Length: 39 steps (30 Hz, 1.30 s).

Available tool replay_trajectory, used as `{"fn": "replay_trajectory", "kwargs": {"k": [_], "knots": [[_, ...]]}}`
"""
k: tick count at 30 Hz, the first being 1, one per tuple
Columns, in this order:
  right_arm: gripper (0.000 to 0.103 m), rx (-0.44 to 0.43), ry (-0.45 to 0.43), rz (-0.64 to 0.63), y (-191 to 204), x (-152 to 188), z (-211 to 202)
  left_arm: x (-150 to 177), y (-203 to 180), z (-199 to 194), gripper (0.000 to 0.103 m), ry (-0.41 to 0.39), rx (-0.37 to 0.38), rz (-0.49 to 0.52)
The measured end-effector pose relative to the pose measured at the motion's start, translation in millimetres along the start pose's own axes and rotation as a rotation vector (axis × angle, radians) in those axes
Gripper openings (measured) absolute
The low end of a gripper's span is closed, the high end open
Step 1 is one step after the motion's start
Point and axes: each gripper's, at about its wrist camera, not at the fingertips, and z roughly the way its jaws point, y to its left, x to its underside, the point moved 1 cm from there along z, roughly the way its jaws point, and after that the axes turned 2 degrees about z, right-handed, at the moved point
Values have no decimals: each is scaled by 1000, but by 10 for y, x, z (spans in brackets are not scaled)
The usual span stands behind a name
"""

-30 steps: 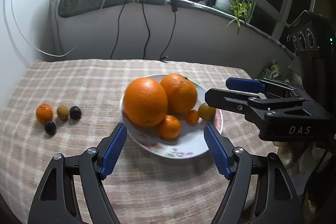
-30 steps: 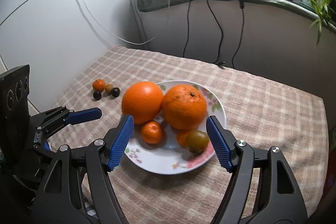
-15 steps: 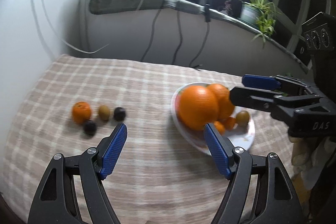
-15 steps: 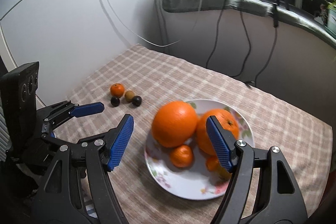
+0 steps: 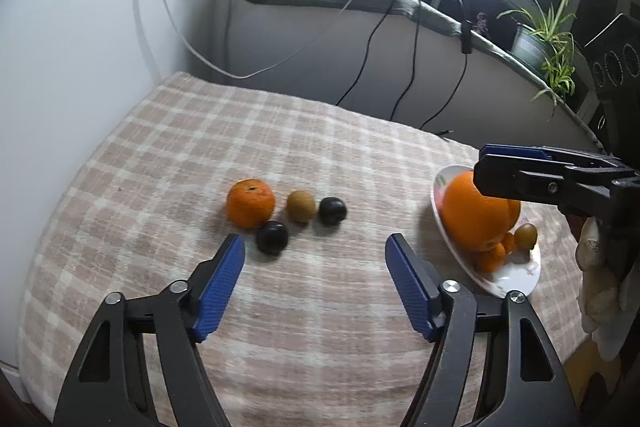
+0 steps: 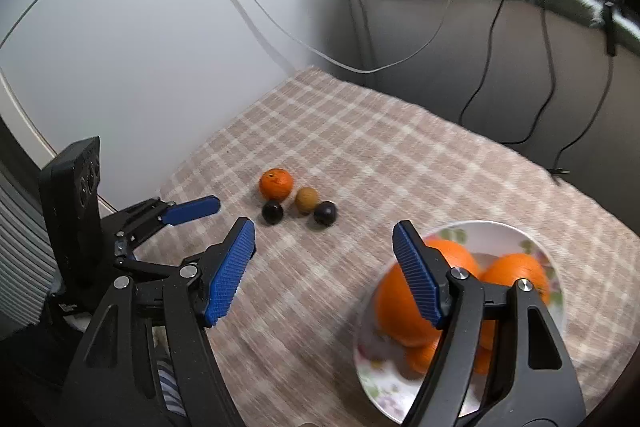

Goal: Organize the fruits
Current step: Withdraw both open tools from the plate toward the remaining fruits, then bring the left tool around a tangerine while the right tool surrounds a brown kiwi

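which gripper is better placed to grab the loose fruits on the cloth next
Left, probably. The left gripper is open, its jaws just narrowed slightly with nothing between them, and the dark plum lies just ahead of its fingertips. The right gripper is open nearer the plate.

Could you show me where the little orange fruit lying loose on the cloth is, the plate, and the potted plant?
small orange point(image 5: 251, 203), left wrist view, middle of its peel.
plate point(image 6: 516, 231), right wrist view, bare far rim.
potted plant point(image 5: 527, 45), left wrist view, side of its pot.
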Motion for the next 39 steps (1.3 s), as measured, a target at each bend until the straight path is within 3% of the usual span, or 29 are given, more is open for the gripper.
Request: {"fn": "replay_trajectory", "kwargs": {"k": [7, 10, 15, 20, 23, 39], "knots": [[74, -60, 81, 64, 0, -152, 358, -71, 237, 143, 58, 32, 17, -40], [68, -65, 113, 81, 2, -207, 516, -114, 287, 212, 50, 44, 18, -46], [55, -72, 176, 105, 8, -289, 757, -162, 317, 323, 49, 65, 13, -34], [53, -56, 226, 107, 28, -329, 983, -185, 351, 414, 45, 80, 13, -37], [45, -46, 250, 109, 18, -350, 1108, -195, 361, 441, 44, 83, 11, -35], [37, -22, 325, 113, -35, -395, 1554, -194, 426, 583, 42, 110, 0, -34]]}}
